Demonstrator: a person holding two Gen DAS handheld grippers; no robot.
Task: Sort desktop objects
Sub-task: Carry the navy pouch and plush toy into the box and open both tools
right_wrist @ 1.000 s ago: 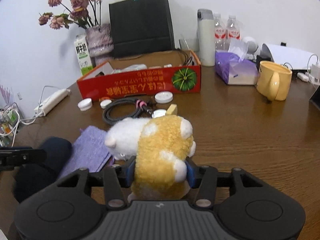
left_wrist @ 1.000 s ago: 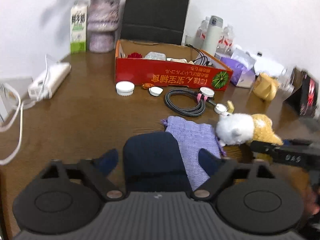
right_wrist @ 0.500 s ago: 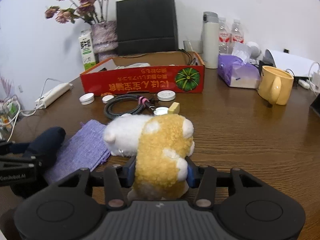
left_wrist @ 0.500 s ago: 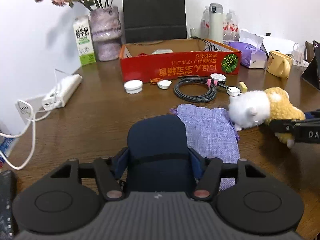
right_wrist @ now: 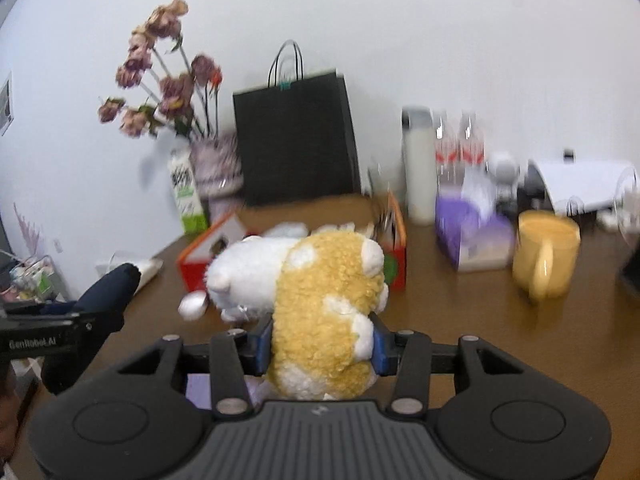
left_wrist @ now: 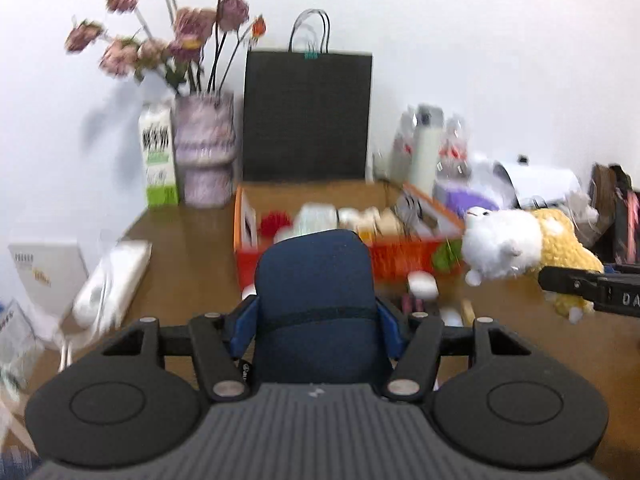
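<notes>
My right view alone is showing the yellow mug (right_wrist: 546,256) beside the red box (right_wrist: 394,248). My left gripper (left_wrist: 316,316) is pinching the navy pouch (left_wrist: 316,300); my right gripper (right_wrist: 320,344) is squeezing the plush toy (right_wrist: 320,304), both before that box.

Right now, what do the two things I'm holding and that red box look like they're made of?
Stuffed toy: fluffy plush fabric, curly yellow and white pile. Dark blue pouch: soft matte cloth, probably padded, with a stitched seam across it. Red box: likely printed cardboard, with plain brown inner walls and thin flaps.
</notes>
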